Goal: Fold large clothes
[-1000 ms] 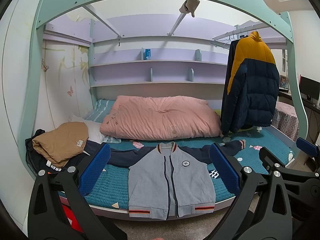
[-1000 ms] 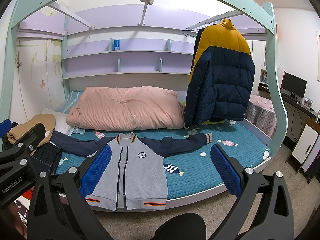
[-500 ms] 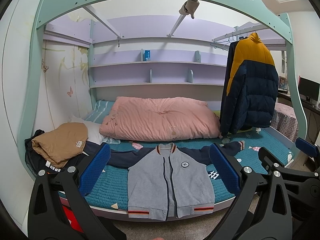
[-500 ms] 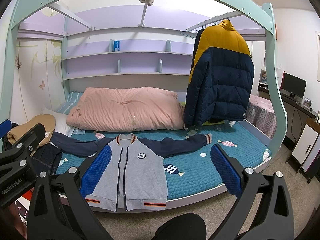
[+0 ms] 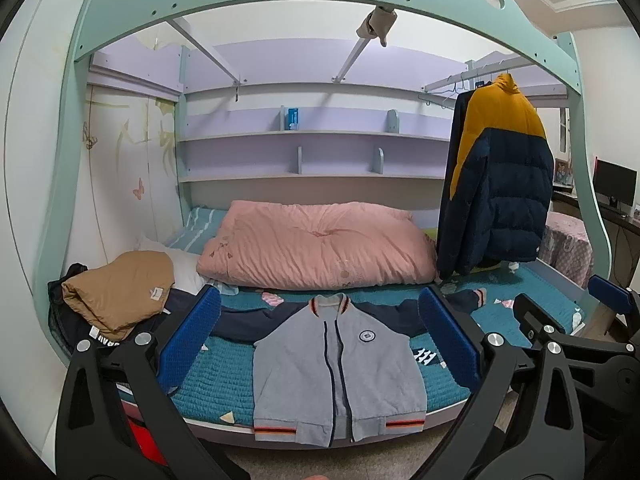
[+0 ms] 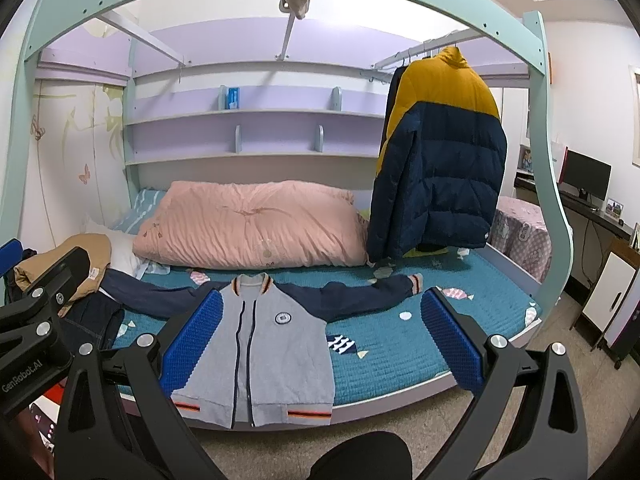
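Your grey zip-front jacket with navy sleeves point(image 5: 338, 364) lies flat, sleeves spread, lower centre; left gripper point(image 5: 320, 344) and right gripper point(image 6: 320, 340) both released, empty.

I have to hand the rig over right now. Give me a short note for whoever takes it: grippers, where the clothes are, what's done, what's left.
Left gripper: open, empty, held back from the bed.
Right gripper: open, empty, also short of the bed.
Grey jacket: flat on the teal bed cover, front up, both navy sleeves spread out to the sides, hem at the near edge of the bed.
Tan garment: folded on the pile at the left end of the bed.
Yellow and navy puffer jacket: hanging on the rail at the right.
Done: grey jacket is laid out. Left: no fold made on it yet; sleeves in first, probably.
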A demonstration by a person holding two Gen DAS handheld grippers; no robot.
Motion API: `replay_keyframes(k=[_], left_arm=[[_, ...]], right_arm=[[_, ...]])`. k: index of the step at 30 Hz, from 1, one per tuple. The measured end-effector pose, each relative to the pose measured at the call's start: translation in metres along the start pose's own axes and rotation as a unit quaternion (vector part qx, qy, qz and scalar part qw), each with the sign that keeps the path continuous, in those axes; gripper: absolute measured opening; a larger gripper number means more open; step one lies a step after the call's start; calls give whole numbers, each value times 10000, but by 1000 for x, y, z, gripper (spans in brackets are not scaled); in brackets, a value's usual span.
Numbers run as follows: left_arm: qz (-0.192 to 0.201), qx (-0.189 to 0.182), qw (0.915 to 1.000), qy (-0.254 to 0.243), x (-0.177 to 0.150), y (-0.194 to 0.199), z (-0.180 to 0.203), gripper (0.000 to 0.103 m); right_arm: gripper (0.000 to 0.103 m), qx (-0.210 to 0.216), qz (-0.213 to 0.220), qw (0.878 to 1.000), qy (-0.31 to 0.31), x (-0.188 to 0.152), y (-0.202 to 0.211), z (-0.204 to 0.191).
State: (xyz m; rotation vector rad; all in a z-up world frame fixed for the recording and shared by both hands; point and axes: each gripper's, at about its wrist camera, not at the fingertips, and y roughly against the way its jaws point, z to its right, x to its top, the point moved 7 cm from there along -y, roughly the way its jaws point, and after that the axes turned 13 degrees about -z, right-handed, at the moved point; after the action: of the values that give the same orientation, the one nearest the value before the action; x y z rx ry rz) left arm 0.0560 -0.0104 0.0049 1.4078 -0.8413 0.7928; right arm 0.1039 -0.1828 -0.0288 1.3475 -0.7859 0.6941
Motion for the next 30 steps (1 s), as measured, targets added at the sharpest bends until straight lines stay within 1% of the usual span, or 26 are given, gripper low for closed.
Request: replay_keyframes(k=[11,20,25,28,30], left_arm=[[16,-14,10000,-5,-1,0,2,99],[-90,-68,9999,75,1,-15,-6,99],[-156,-119,9998,98,2,-32,-9,99],[-212,-78,9997,77,5,-51,-13,99],[-256,-35,9997,41,5,-65,-16,99]], right_arm=[[96,5,15,10000,16,-3,0,-1],[96,-3,-71,9999,105,-4,-16,-10],[96,-29,-80,9999,142,-1,-30,-15],[96,-12,-89,9998,158,2,-42,-19],[96,29,-118,9998,158,4,-57,-24]])
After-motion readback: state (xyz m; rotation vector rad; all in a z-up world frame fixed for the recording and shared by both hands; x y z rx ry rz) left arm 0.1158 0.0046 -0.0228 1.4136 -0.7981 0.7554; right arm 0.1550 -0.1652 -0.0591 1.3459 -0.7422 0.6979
